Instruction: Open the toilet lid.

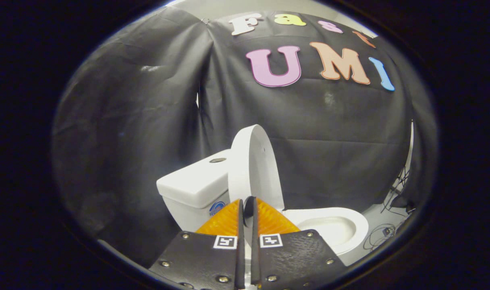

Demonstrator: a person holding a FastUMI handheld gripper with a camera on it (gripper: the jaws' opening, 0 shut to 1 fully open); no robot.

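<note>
Standing raised against the tank, the toilet lid has its lower edge between the nearly closed fingers of the hand-held gripper; whether they press it is unclear.

Staged booth, not a real bathroom. Black cloth wall hangs creased behind, from 9 through 3 o'clock. A white toilet stands alone against it, tank at 7 o'clock. Loose cables trail on pale floor at 4 o'clock.
</note>
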